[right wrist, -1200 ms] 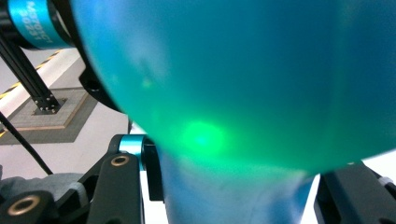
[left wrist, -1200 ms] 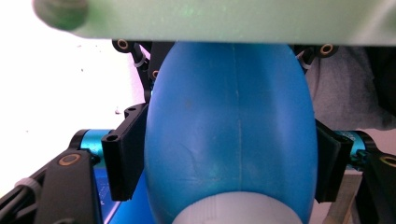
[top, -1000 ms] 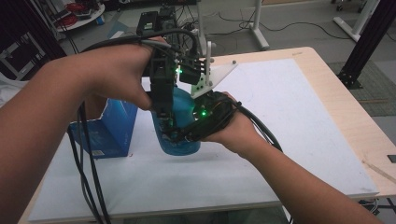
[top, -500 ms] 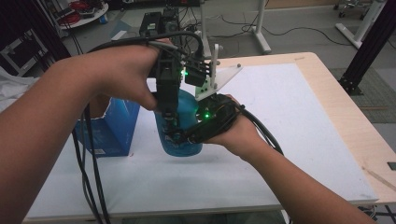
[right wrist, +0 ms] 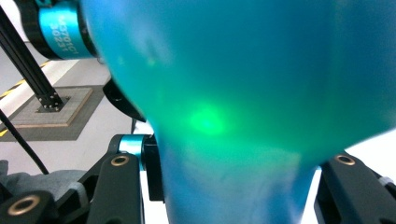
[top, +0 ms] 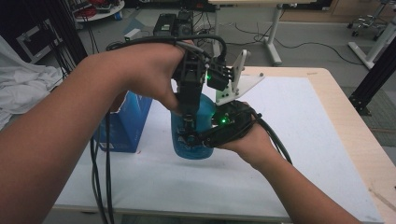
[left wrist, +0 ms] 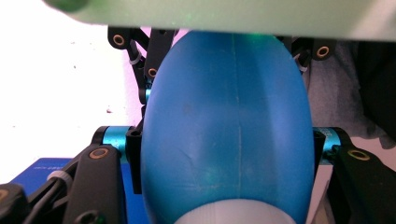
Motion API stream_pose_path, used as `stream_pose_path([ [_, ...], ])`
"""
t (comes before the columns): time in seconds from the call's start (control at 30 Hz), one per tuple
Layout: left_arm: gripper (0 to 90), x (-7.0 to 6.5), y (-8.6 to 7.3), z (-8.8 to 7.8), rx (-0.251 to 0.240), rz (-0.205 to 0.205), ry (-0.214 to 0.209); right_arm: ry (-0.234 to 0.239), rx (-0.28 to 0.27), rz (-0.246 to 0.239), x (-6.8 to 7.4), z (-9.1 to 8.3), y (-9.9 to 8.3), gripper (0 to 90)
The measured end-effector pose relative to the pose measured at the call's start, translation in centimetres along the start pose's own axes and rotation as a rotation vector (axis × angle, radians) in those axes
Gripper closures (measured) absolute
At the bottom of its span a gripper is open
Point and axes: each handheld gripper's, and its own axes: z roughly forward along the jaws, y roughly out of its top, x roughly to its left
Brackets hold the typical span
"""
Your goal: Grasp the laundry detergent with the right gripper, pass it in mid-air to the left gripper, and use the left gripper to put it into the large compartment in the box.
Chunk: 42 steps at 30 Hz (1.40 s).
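Bottle (top: 191, 135) stands on the table (top: 303, 140) by the box (top: 126, 123), and I have both the left gripper (left wrist: 229, 154), just closed, and right gripper (right wrist: 233, 186) clamping it, so next I judge comes a steady lift.

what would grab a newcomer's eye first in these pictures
The blue bottle at mid-table, gripped from two sides at once: the left tongs come down on it from above, their jaws having just been closing onto it, and the right tongs clamp it from the side. Next, the blue box standing just left of the bottle on the white mat.
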Motion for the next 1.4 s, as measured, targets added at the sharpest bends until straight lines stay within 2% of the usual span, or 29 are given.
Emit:
stream_pose_path([
  [0.23,40.2,-0.1,0.1,-0.4,-0.014,0.000,-0.006,0.006,-0.004,0.000,0.1,-0.4,0.2,45.6],
  [0.4,40.2,-0.1,0.1,-1.1,-0.038,-0.010,-0.006,0.000,-0.032,-0.013,0.3,-1.1,0.2,43.2],
  [0.53,40.2,0.0,0.1,-1.7,-0.046,-0.018,-0.005,-0.026,-0.040,-0.030,0.5,-1.3,0.5,32.0],
  [0.6,40.2,-0.1,0.2,-1.9,-0.043,-0.023,-0.005,-0.040,-0.030,-0.029,0.7,-1.4,0.5,30.5],
  [0.73,40.2,-0.1,0.2,-1.9,-0.025,-0.016,-0.006,-0.031,-0.055,-0.023,0.9,-2.2,0.7,24.5],
  [0.83,40.1,-0.1,-0.1,-1.9,-0.018,-0.031,-0.013,-0.028,-0.052,-0.021,0.9,-2.7,0.7,22.7],
  [0.9,40.1,-0.1,-0.4,-2.0,-0.012,-0.040,-0.015,-0.027,-0.033,-0.024,1.2,-3.3,0.7,21.9],
  [0.97,40.1,0.0,-0.7,-2.1,-0.004,-0.053,-0.017,-0.027,-0.023,-0.030,1.3,-3.8,0.8,17.3],
  [1.0,40.1,0.1,-0.9,-2.2,-0.001,-0.060,-0.016,-0.042,-0.014,-0.030,1.4,-4.1,0.8,13.6],
  [1.27,40.0,0.6,-2.8,-3.4,0.015,-0.130,-0.020,-0.071,0.040,-0.042,1.3,-6.6,1.4,12.5],
  [1.37,40.0,0.9,-3.7,-4.1,0.012,-0.171,-0.027,-0.097,0.087,-0.044,1.1,-7.1,1.8,3.5],
  [1.4,40.0,1.0,-4.0,-4.3,0.007,-0.182,-0.028,-0.106,0.104,-0.042,1.0,-7.2,1.9,3.3],
])
